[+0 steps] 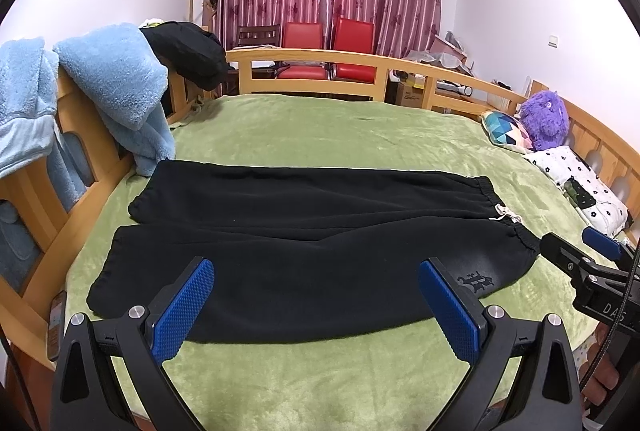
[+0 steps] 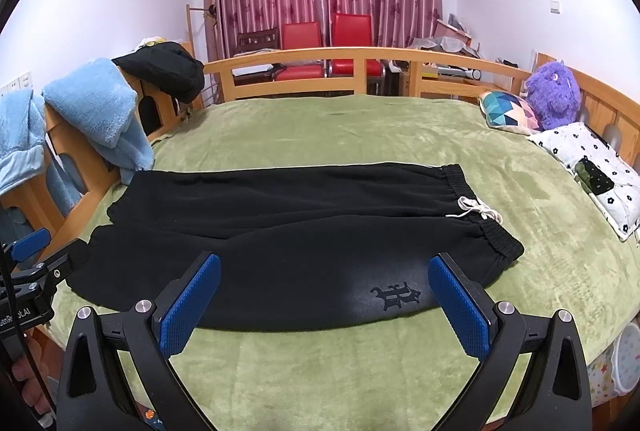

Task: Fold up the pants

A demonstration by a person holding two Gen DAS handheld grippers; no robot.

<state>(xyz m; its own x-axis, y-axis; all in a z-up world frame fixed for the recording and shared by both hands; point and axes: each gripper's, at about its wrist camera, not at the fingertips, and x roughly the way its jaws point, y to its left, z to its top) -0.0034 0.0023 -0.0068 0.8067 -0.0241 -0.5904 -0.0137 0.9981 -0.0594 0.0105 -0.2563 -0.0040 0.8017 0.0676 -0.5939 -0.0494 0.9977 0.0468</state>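
Note:
Black sweatpants (image 1: 304, 235) lie flat across the green blanket (image 1: 320, 383), both legs side by side, cuffs to the left, elastic waistband with a white drawstring (image 1: 505, 214) to the right. They also show in the right wrist view (image 2: 288, 231), with a dark logo (image 2: 396, 296) near the front edge. My left gripper (image 1: 316, 273) is open and empty, hovering above the near leg. My right gripper (image 2: 325, 269) is open and empty, above the near leg close to the logo. Each gripper shows at the other view's edge: the right gripper (image 1: 596, 255), the left gripper (image 2: 36, 251).
A wooden bed frame (image 1: 312, 65) rings the blanket. Light blue fleece (image 1: 116, 87) and a dark jacket (image 1: 192, 55) hang over the left rail. A purple plush (image 1: 546, 119), patterned cushion (image 1: 506, 127) and dotted pillow (image 1: 580, 187) lie at right. Red chairs (image 1: 328, 47) stand behind.

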